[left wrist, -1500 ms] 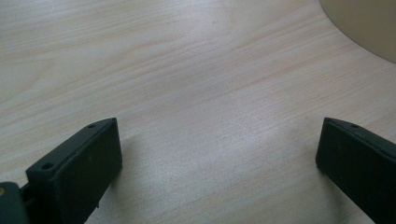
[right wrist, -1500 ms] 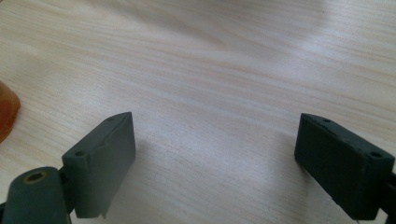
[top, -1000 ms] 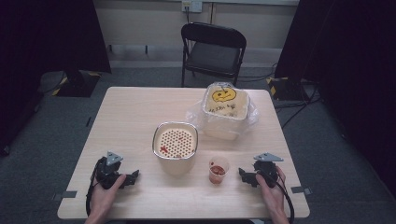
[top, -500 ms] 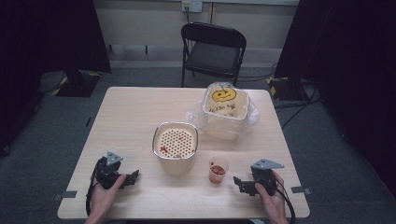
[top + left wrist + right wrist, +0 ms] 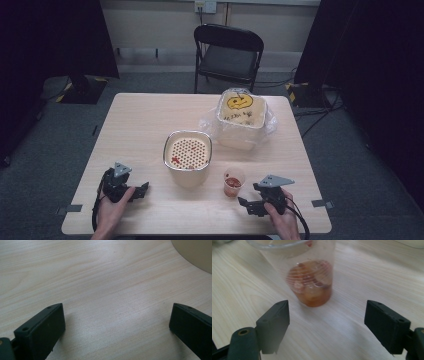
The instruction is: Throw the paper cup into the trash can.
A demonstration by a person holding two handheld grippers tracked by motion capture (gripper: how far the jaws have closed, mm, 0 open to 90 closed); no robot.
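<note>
Cup (image 5: 310, 277) just beyond right tongs (image 5: 327, 322) — jaws spread, untouched.

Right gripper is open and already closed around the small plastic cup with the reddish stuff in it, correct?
Not quite. The right gripper is open, but the small plastic cup stands ahead of its jaws, not between them; nothing is gripped. The right gripper view shows it.

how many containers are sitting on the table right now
3: a beige tub with a perforated insert mid-table, a smiley-lidded tub in clear wrapping behind it to the right, and a small clear plastic cup just ahead of the right gripper.
</note>
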